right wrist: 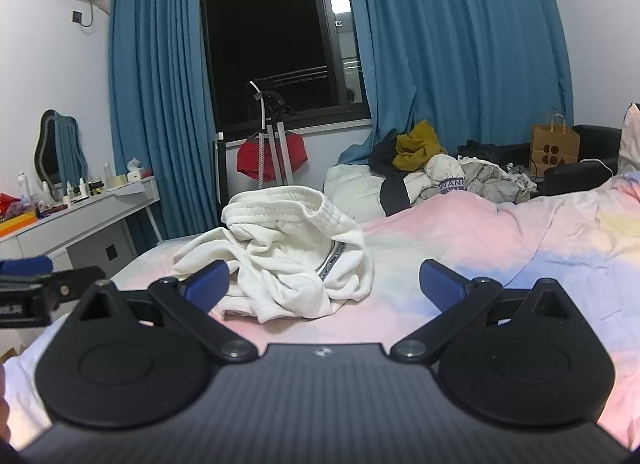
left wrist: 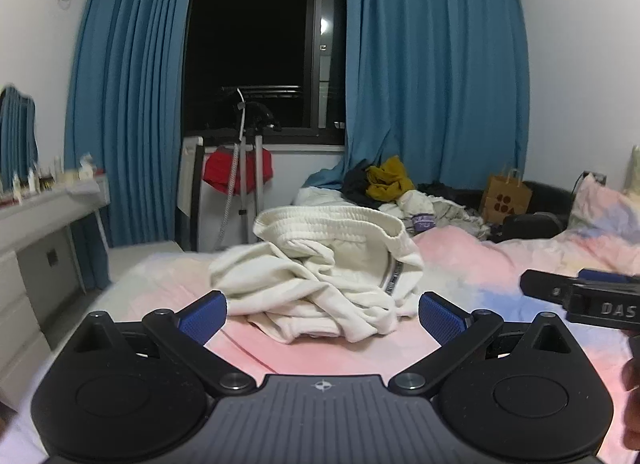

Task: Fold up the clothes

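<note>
Blue-padded fingers spread wide on the left gripper [left wrist: 322, 318], holding nothing, poised just short of the near edge of a crumpled cream garment [left wrist: 320, 276]. Same on the right gripper [right wrist: 323, 288]: jaws wide apart, nothing between them, near the garment's right side. Heaped in a loose mound on a pink and pastel bedspread [left wrist: 472, 264], ribbed waistband on top, toward the far side. Farther back on the bed, a jumble of other clothes [right wrist: 420, 159], mustard yellow piece on top. At far right, a brown paper bag [right wrist: 554, 147]. Along the left wall, a white dressing table [right wrist: 80, 219]. Farthest off, blue curtains [right wrist: 452, 43] framing a dark window [right wrist: 276, 39].
</note>
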